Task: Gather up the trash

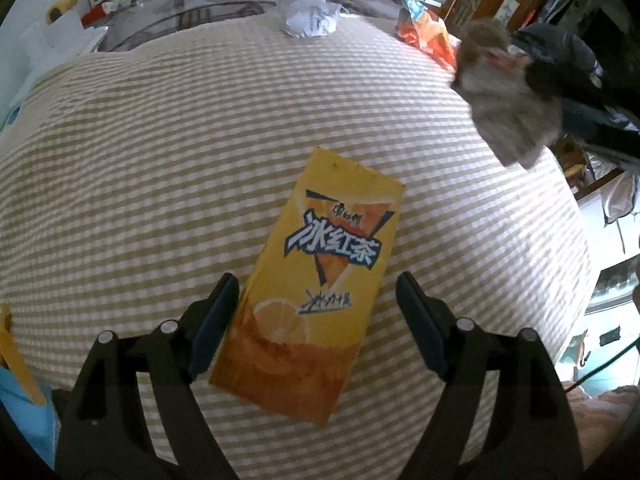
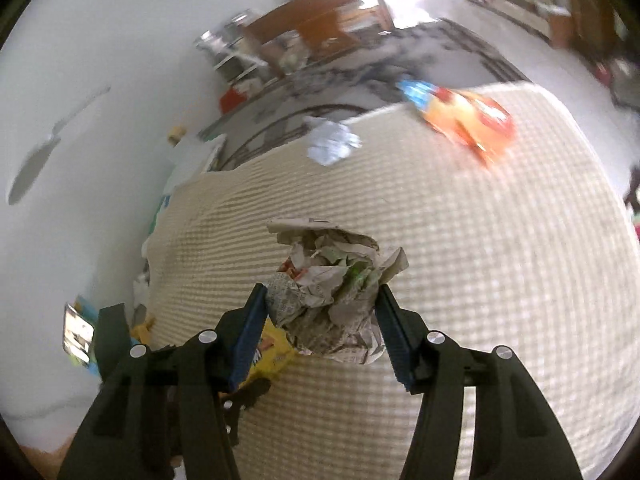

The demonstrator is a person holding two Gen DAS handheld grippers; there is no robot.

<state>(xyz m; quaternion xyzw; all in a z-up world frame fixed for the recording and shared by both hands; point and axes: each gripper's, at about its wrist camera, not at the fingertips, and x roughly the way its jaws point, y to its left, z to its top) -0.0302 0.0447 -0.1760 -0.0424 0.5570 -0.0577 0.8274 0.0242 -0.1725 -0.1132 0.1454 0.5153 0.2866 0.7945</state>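
Note:
A flattened yellow iced-tea carton [image 1: 316, 280] lies on the striped cloth, between the fingers of my left gripper [image 1: 318, 292], which is open around it; the left finger is close to its edge. My right gripper [image 2: 322, 300] is shut on a crumpled newspaper ball [image 2: 332, 292] and holds it above the cloth. That ball shows in the left wrist view [image 1: 508, 100] at the upper right, with the right gripper dark behind it. A white crumpled paper [image 1: 310, 18] [image 2: 332, 142] and an orange snack bag [image 1: 430, 32] [image 2: 468, 120] lie at the cloth's far edge.
The beige striped cloth [image 1: 160, 160] covers a table; a dark glossy tabletop [image 1: 192, 12] shows beyond it. A white wall [image 2: 80, 80] is on the left, wooden furniture [image 2: 320, 20] at the back. The yellow carton's corner [image 2: 272, 354] shows under my right gripper.

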